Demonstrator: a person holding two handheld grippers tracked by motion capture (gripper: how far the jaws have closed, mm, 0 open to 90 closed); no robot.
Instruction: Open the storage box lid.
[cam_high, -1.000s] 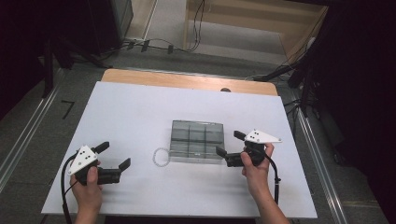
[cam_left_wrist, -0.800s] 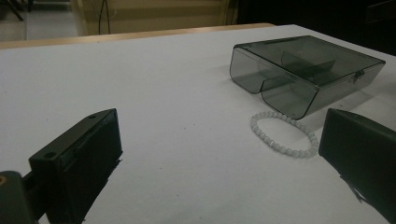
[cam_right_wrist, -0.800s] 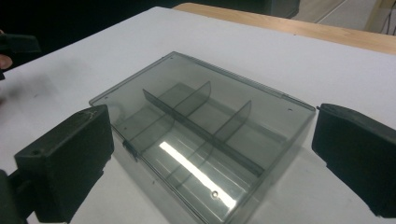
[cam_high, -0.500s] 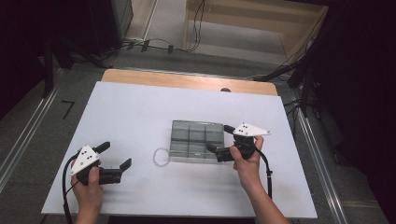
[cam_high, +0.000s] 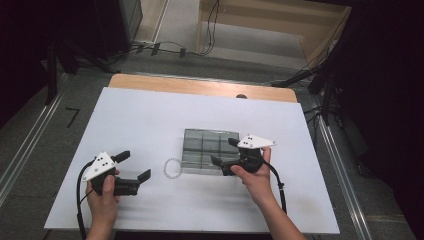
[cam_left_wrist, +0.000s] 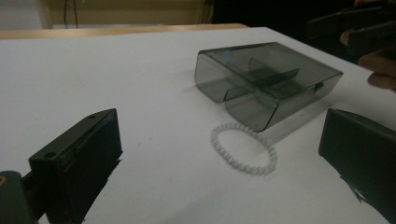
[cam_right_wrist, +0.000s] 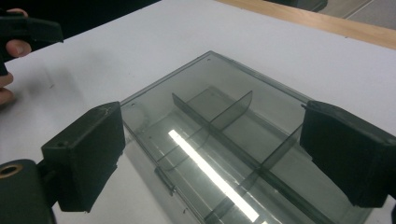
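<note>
The right gripper (cam_high: 226, 157) has come in from the table's right side over the last second and now stands at the right edge of the smoky box (cam_high: 206, 150), where a second ago it sat clear of that edge. Its jaws have just been closing from full spread – in the right gripper view they straddle the box (cam_right_wrist: 219, 140), 1 black jaw at each side of the near wall, with daylight between pads and plastic. Nothing is gripped yet.

The box lies flat near the middle of the white table (cam_high: 150, 110), lid shut, its inner dividers visible through the top. A small latch tab shows on the near wall in the right gripper view.

The left gripper (cam_high: 134, 167) sits low at the front left, jaws wide apart, holding nothing. In the left gripper view its jaws frame a white coiled ring (cam_left_wrist: 243, 148) lying on the table just beside the box's (cam_left_wrist: 266, 81) corner – close to it, contact not certain.

Assessment: the approach of the right gripper is complete and the clamp is under way. I judge the step in hand to be seizing or steadying the box; the ring remains untouched.
</note>
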